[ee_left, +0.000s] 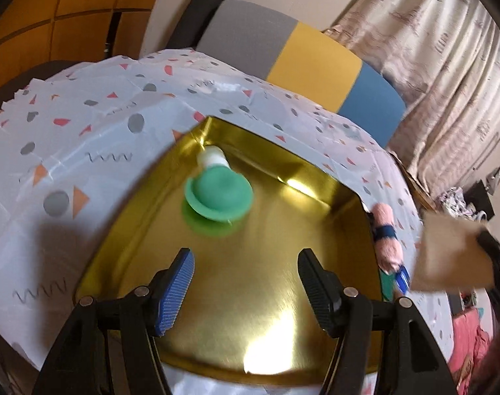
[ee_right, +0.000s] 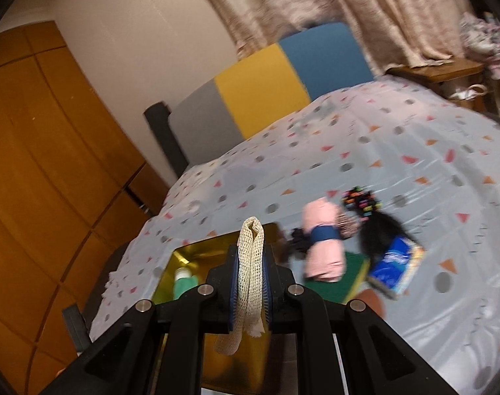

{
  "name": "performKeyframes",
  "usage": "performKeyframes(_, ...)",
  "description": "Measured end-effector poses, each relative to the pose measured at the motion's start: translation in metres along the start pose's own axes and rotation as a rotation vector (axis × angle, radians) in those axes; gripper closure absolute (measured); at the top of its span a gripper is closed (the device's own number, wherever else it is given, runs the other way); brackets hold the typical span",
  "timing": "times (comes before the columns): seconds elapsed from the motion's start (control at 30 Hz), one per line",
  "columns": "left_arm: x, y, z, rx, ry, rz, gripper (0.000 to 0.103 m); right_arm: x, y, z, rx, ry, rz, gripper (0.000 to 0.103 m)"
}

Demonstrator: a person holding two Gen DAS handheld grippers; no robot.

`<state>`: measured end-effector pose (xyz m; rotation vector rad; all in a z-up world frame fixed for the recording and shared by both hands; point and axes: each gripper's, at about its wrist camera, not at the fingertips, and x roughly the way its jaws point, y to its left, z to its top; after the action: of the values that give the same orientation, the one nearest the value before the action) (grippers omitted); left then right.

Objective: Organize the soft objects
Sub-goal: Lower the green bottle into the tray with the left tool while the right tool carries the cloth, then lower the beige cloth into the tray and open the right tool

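A gold tray (ee_left: 283, 296) lies on the patterned cloth, and a green and white soft piece (ee_left: 217, 194) rests toward its far corner. My left gripper (ee_left: 245, 256) hangs open over the tray's near half with nothing between its fingers. My right gripper (ee_right: 251, 253) is shut on a cream mesh cloth (ee_right: 250, 279), which stands up above the pads and droops below them. It is held near the tray (ee_right: 190, 253), right of the green piece (ee_right: 184, 283). In the left wrist view the mesh cloth (ee_left: 454, 253) is a blurred beige patch right of the tray.
Right of the tray lie a pink rolled cloth with a blue band (ee_right: 322, 243), a black fuzzy item (ee_right: 378, 230), a blue packet (ee_right: 398, 263), a flat green piece (ee_right: 345, 276) and a colourful beaded tie (ee_right: 358, 197). A grey, yellow and blue panel (ee_left: 315, 56) stands behind.
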<state>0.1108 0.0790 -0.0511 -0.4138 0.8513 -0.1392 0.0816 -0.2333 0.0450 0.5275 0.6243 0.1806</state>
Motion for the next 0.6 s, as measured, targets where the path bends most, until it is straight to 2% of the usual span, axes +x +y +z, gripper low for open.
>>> performKeyframes(0.2, -0.008, -0.005, -0.015, 0.013, 0.013, -0.013, 0.037, 0.049, 0.022, -0.004, 0.033, 0.086, 0.063, 0.090)
performKeyframes(0.33, -0.011, -0.003, -0.020, 0.023, 0.017, 0.000, 0.037, 0.083, 0.030, -0.007, 0.041, 0.131, 0.061, 0.090)
performKeyframes(0.6, -0.017, 0.018, -0.019, -0.037, 0.003, 0.030, 0.037, 0.147, 0.041, -0.005, 0.104, 0.210, 0.083, 0.090)
